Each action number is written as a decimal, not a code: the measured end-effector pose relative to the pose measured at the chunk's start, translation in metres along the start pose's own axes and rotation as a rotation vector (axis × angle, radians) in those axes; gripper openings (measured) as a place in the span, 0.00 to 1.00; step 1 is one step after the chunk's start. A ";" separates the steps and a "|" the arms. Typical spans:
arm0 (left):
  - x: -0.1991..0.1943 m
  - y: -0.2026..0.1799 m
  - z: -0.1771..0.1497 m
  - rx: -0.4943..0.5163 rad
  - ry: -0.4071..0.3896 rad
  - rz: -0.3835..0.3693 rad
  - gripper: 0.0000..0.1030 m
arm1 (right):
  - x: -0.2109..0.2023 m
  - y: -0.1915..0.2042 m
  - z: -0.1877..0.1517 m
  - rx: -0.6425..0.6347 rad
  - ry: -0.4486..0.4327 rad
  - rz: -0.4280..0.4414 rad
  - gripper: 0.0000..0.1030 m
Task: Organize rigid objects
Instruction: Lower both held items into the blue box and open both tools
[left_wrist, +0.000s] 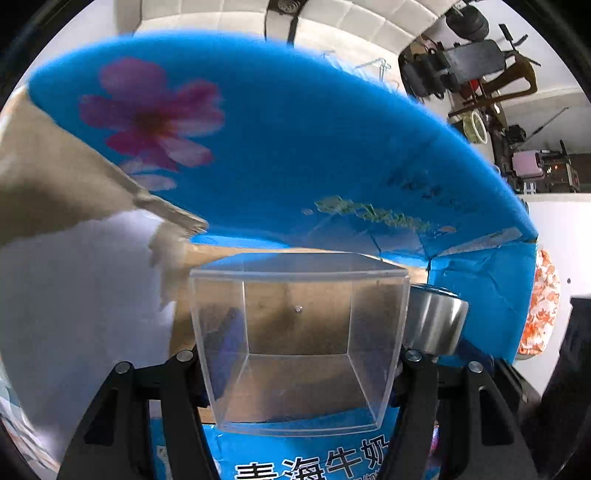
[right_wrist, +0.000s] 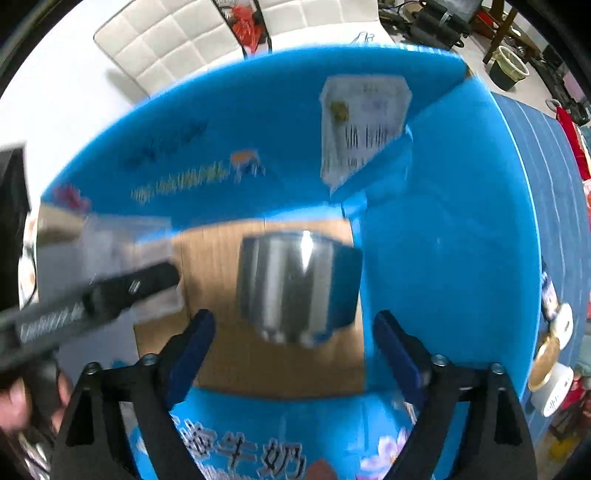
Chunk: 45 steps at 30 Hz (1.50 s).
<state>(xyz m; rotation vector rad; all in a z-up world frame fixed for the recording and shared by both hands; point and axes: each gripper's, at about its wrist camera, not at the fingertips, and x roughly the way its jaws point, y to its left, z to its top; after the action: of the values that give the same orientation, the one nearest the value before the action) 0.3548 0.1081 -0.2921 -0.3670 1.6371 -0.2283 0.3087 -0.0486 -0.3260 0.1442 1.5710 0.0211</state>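
My left gripper (left_wrist: 299, 354) is shut on a clear plastic box (left_wrist: 299, 343) and holds it over the open blue cardboard carton (left_wrist: 295, 147). A steel cup (left_wrist: 434, 321) stands on the carton's brown floor just right of the box. In the right wrist view the steel cup (right_wrist: 291, 284) stands on the brown floor (right_wrist: 218, 273), ahead of my right gripper (right_wrist: 295, 350), which is open and empty above the carton's near wall. The left gripper (right_wrist: 110, 291) with the clear box (right_wrist: 122, 258) shows blurred at the left.
The carton's blue flaps (right_wrist: 443, 240) rise at the back and right, with a white label (right_wrist: 362, 122) on one. A white quilted chair (right_wrist: 177, 40) stands behind. White and gold round containers (right_wrist: 554, 362) lie at the right. Clutter (left_wrist: 480, 74) fills the far room.
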 end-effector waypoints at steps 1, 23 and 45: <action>0.003 -0.004 0.001 0.010 0.011 0.002 0.59 | 0.002 0.001 -0.003 -0.004 0.003 -0.005 0.89; -0.035 -0.070 -0.018 0.141 -0.054 0.200 1.00 | -0.017 0.006 0.020 0.003 0.011 -0.026 0.93; -0.166 -0.096 -0.140 0.123 -0.405 0.313 1.00 | -0.188 0.007 -0.090 -0.140 -0.228 0.000 0.93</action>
<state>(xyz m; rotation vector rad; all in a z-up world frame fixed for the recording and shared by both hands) 0.2373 0.0708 -0.0898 -0.0529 1.2512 -0.0138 0.2190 -0.0548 -0.1373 0.0348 1.3375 0.1104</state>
